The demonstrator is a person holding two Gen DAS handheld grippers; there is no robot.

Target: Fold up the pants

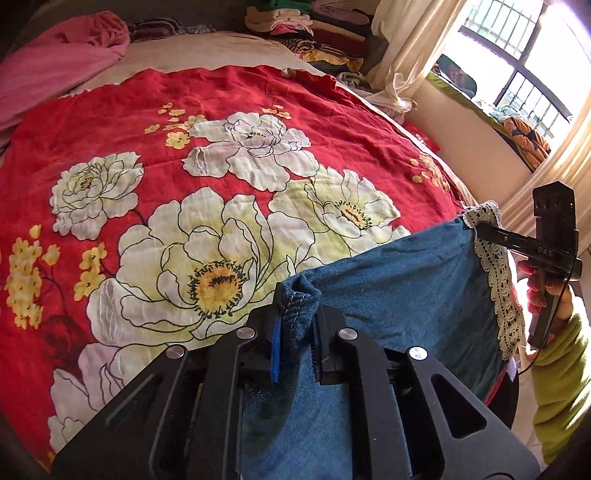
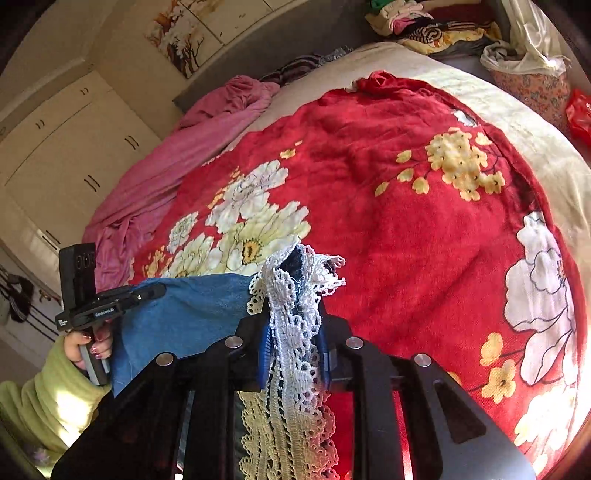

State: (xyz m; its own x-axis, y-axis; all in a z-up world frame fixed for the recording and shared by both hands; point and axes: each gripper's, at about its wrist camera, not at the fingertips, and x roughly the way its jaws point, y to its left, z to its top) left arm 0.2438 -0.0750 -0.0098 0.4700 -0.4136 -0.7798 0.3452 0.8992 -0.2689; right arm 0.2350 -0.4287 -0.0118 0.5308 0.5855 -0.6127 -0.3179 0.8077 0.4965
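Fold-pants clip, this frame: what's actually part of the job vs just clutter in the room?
In play:
- denim pants, lace trim
- left tongs, shut on a stitched denim edge
- right tongs, shut on the lace edge
- red floral bedspread, likely the folding surface

Lying about:
- pink blanket
- stacked clothes
- curtain
- wardrobe

The faded blue denim pants (image 1: 399, 280) are showing a cream-white openwork lace trim (image 2: 295, 325) along one edge. The red cotton bedspread (image 1: 207, 110) beneath is displaying large white flowers outlined in black, with yellow centres, and clusters of small yellow blossoms. A rumpled pink sheet (image 2: 155, 192) is lying alongside. The person's sleeve (image 1: 561, 384) is showing yellow-green.
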